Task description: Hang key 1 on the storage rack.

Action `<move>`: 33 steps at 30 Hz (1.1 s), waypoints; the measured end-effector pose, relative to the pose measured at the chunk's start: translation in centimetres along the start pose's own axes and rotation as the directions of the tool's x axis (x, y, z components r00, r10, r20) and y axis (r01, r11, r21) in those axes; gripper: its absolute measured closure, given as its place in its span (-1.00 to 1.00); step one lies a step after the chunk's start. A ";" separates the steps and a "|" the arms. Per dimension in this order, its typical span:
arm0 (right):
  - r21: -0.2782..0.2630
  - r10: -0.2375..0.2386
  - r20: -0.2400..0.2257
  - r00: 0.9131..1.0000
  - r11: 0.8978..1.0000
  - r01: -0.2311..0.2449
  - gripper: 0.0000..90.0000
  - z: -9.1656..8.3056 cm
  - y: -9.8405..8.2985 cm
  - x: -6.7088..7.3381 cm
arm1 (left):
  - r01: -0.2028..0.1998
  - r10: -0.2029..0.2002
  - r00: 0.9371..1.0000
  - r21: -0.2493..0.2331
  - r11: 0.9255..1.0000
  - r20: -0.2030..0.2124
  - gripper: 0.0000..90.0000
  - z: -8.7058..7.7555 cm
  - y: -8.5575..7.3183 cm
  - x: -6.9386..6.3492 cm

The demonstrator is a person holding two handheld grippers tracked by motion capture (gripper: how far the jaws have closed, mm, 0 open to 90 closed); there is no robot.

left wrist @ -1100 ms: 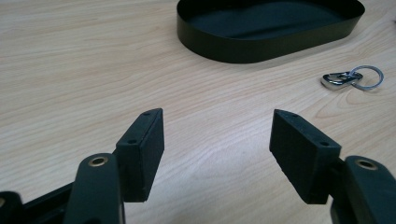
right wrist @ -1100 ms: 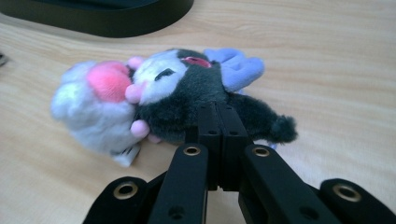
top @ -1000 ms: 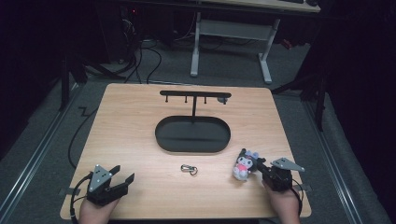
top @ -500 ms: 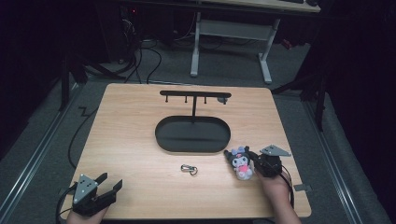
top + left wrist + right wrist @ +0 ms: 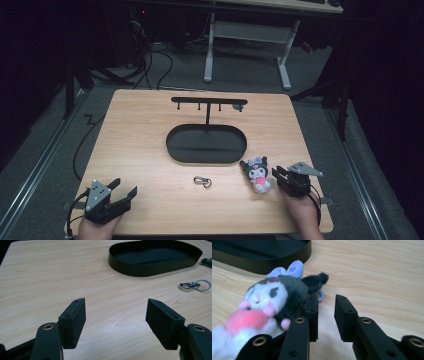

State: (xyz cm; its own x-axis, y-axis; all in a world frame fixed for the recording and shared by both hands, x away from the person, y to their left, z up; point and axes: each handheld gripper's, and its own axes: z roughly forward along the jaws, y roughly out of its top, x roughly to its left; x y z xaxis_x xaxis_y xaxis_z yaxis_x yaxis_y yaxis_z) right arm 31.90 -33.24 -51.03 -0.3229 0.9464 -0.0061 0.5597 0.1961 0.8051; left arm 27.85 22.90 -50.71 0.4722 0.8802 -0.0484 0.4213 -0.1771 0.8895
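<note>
Right gripper [image 5: 278,176], jaws just parted to a narrow gap with nothing between them, sits just beside the small black-and-white plush doll [image 5: 257,173], near the black oval metal tray [image 5: 206,145]. Best to recentre on the doll before squeezing. Left gripper [image 5: 115,322] rests wide, empty.

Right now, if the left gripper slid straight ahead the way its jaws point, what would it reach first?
Bare table first; the left gripper is open and empty. Farther on, probably the black oval tray, with the key clip off to the right, though depth is uncertain.

tray [image 5: 175,148] mid-table | clip [image 5: 202,181] before it | plush toy [image 5: 257,173] right of clip
</note>
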 end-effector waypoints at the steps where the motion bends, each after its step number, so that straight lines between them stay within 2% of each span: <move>1: 0.000 -0.003 0.000 1.000 1.000 0.003 0.56 -0.2 -0.2 -0.1 | -0.003 0.003 1.000 -0.002 1.000 0.008 -0.26 0.2 0.1 -0.1; 6: 0.005 0.017 -0.006 1.000 1.000 -0.017 0.46 -1.0 -1.0 -0.1 | -0.026 0.026 0.999 -0.005 1.000 0.035 -0.26 1.6 0.7 -0.7; 8: 0.008 0.030 0.005 1.000 1.000 -0.030 0.45 -1.6 -1.6 -0.2 | -0.034 0.034 0.998 -0.001 0.999 0.050 -0.27 2.4 1.0 -0.9; 16: 0.000 0.035 0.025 0.999 0.999 -0.035 0.45 -2.8 -2.4 -0.1 | -0.069 0.068 0.995 0.011 0.998 0.072 -0.30 4.0 1.6 -1.9; 18: -0.005 0.037 0.024 0.999 0.999 -0.037 0.39 -3.1 -2.7 0.1 | -0.075 0.074 0.994 0.009 0.997 0.076 -0.30 4.4 1.7 -2.1; 23: -0.013 0.060 -0.002 0.998 0.998 -0.060 0.27 -3.4 -2.8 0.3 | -0.063 0.061 0.994 0.016 0.998 0.086 -0.30 4.9 1.5 -2.1; 27: -0.012 0.054 0.001 0.999 0.998 -0.054 0.14 -3.4 -2.8 1.1 | -0.066 0.063 0.992 0.027 0.997 0.109 -0.31 5.2 1.6 -2.0; 30: 0.005 0.056 0.006 0.998 0.998 -0.056 0.10 -3.0 -2.6 1.4 | -0.061 0.059 0.989 0.004 0.998 0.135 -0.33 5.3 1.8 -1.9; 32: 0.029 0.106 0.012 0.994 0.994 -0.107 0.07 -2.8 -2.0 1.4 | -0.060 0.060 0.987 -0.003 0.998 0.150 -0.33 5.3 1.8 -1.7; 33: 0.029 0.106 0.012 0.994 0.994 -0.107 0.07 -2.8 -2.0 1.4 | -0.060 0.060 0.987 -0.003 0.998 0.150 -0.33 5.3 1.8 -1.7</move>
State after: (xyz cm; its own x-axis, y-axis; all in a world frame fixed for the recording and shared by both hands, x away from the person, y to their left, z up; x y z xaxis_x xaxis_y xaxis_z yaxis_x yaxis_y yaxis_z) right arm 28.13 -33.04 -51.00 -0.2520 0.9650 0.0722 0.6131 0.1015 0.7835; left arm 31.90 18.75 -51.47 0.6070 0.7922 -0.0629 0.3903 -0.2283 0.8919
